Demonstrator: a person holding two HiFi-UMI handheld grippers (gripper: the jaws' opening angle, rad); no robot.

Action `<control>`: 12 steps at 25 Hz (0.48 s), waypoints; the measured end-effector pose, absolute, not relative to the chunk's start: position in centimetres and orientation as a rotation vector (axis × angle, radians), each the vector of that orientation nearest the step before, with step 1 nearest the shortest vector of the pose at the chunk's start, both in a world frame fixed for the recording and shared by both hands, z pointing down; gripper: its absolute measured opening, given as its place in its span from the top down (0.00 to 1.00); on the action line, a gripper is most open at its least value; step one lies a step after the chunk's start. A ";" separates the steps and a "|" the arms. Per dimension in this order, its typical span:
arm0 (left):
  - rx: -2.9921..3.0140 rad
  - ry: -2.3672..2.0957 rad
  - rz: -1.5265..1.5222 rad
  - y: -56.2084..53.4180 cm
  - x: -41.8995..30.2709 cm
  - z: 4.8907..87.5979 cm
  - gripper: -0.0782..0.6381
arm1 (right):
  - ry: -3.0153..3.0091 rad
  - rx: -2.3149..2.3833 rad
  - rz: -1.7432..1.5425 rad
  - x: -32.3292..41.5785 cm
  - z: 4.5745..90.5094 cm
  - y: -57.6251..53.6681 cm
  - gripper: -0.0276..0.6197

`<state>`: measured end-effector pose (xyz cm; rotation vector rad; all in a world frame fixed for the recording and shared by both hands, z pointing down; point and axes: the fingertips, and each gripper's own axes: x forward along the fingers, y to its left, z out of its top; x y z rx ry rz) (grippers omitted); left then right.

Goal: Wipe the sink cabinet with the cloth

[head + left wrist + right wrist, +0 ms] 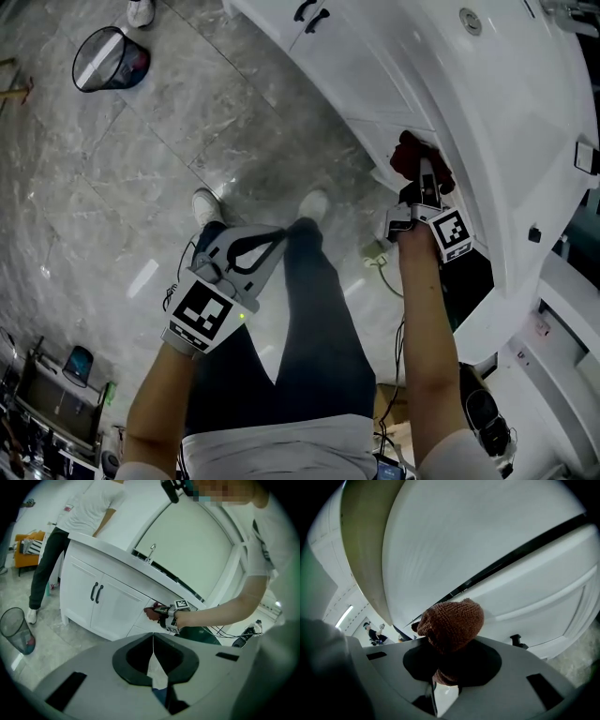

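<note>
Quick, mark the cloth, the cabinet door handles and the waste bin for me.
cloth point(452, 623), right gripper view, middle of the bunched wad.
door handles point(93, 592), left gripper view, left handle's bar.
waste bin point(15, 632), left gripper view, mesh side wall.

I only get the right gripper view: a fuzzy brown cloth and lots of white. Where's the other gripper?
Observer: The left gripper is down by the person's legs, over the floor, away from the sink cabinet.
Operator: Is it holding something too?
Observer: No. Its fingers are closed together with nothing between them.
Operator: What else is on the floor?
Observer: A mesh wastebasket stands on the marble floor, off past the cabinet's two black-handled doors.
</note>
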<state>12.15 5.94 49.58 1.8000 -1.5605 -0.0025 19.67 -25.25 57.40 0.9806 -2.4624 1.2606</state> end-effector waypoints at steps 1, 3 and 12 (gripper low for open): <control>1.798 -1.562 -0.003 6.0 12.2 49.7 0.87 | -2.461 0.986 1.277 19.6 57.5 -25.2 0.81; 1.793 -1.563 -0.005 5.9 12.1 49.8 0.87 | -2.454 1.011 1.319 19.5 57.6 -25.1 0.81; 1.778 -1.568 -0.014 5.7 11.7 50.1 0.87 | -2.406 1.225 1.533 21.6 58.2 -24.6 0.81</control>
